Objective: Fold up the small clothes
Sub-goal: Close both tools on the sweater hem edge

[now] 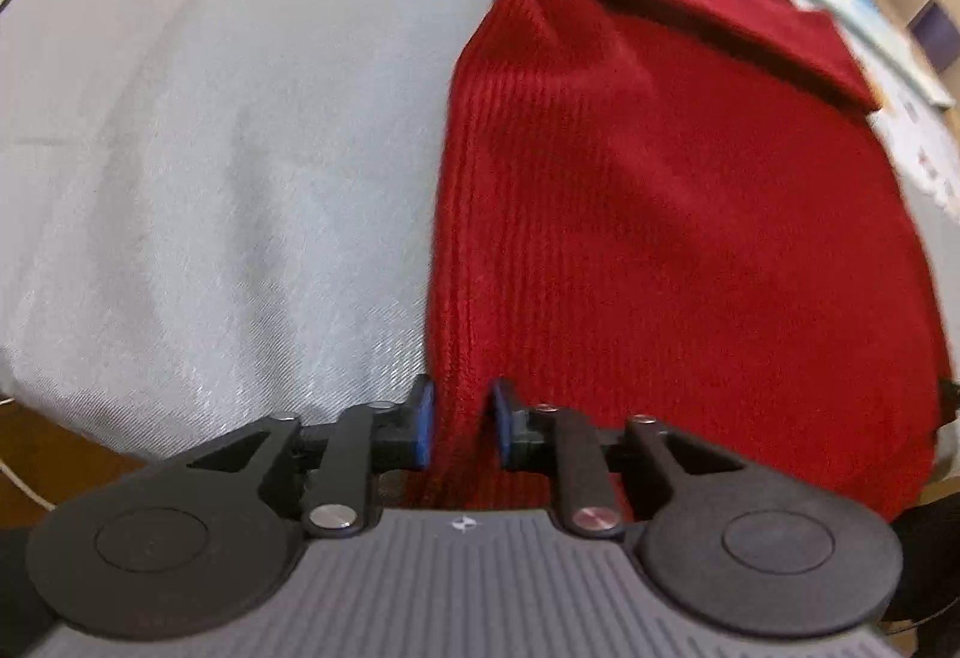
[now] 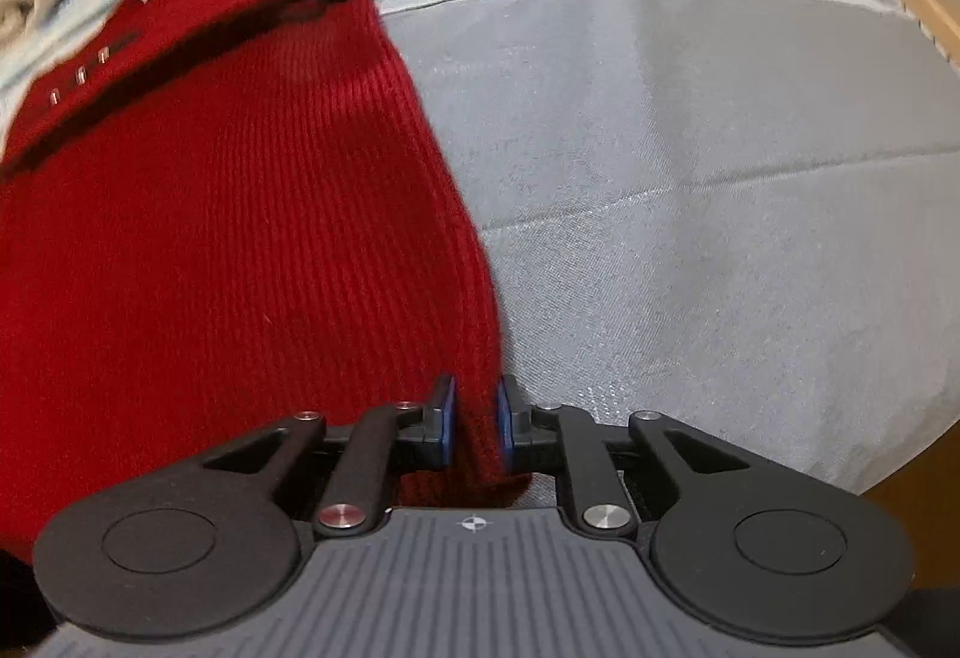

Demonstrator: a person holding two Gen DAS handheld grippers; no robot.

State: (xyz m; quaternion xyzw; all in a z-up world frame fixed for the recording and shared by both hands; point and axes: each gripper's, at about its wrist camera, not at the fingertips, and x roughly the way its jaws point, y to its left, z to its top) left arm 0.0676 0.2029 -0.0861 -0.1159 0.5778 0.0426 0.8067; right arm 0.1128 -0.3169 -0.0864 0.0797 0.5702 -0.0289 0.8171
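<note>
A red knitted garment (image 1: 660, 214) lies flat on the grey tabletop (image 1: 210, 178). The left hand-held gripper (image 1: 461, 427) pinches its near left corner; the right hand-held gripper (image 2: 476, 421) is clenched on its near right corner.

Left tool (image 1: 461, 424): black linkage arms, round black hubs, silver pivot screws, blue pads (image 1: 425, 427), ribbed grey housing. Right tool (image 2: 477, 421): identical build, compass mark on housing.
</note>
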